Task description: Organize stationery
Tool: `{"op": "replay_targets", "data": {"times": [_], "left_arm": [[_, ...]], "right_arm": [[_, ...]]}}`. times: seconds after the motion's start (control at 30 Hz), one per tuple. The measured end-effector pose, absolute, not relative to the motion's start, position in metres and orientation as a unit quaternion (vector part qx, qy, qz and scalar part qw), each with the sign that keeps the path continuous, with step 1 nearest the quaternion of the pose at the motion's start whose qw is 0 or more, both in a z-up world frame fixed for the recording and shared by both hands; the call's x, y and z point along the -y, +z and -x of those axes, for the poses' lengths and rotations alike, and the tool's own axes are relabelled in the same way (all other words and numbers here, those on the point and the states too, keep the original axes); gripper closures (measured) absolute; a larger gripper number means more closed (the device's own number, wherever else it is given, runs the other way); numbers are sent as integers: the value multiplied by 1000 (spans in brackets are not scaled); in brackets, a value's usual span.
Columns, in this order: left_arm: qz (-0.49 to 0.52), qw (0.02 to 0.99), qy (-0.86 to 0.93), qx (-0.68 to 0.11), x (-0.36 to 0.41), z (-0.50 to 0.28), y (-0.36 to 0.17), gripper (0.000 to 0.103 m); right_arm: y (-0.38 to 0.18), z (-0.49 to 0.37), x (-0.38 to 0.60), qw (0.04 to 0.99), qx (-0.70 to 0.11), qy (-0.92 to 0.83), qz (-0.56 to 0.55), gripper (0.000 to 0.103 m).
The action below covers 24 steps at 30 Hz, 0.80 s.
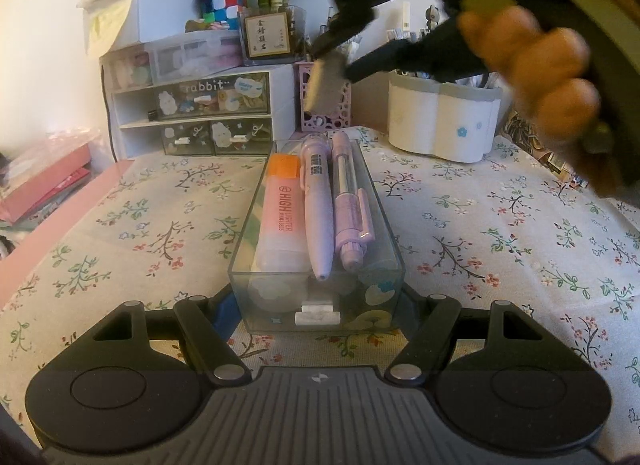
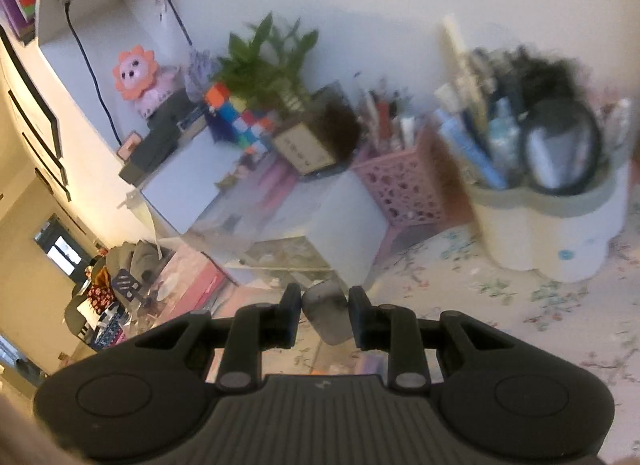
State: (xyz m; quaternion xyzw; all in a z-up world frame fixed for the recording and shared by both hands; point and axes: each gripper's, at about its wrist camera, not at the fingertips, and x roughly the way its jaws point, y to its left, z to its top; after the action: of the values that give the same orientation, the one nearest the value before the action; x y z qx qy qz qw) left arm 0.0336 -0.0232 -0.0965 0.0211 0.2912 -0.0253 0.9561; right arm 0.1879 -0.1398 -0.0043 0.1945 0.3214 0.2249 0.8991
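Note:
A clear drawer tray [image 1: 384,217] lies on the floral tablecloth and holds an orange highlighter [image 1: 280,209], a lilac pen [image 1: 318,209] and a purple mechanical pencil [image 1: 350,205]. My left gripper [image 1: 318,305] is shut on the tray's near end. My right gripper [image 2: 324,317] is shut on a grey eraser [image 2: 326,315]. In the left wrist view it [image 1: 332,53] hangs high above the tray's far end with the eraser [image 1: 326,85] below its tips.
A white drawer unit [image 1: 200,109] with an empty slot stands at the back left. A pink mesh basket [image 1: 324,117] and a white flower-shaped pen holder [image 1: 444,121] stand behind the tray. A cube puzzle and a plant top the unit.

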Motion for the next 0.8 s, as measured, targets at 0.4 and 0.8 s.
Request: {"op": "replay_targets", "data": {"times": [0.4, 0.8], "left_arm": [[-21, 956, -27, -292, 22, -35, -97, 31], [-17, 948, -32, -316, 19, -48, -92, 31]], "right_arm": [[-24, -195, 104, 897, -366, 217, -117, 77], [-37, -144, 188, 906, -355, 172, -155, 71]]}}
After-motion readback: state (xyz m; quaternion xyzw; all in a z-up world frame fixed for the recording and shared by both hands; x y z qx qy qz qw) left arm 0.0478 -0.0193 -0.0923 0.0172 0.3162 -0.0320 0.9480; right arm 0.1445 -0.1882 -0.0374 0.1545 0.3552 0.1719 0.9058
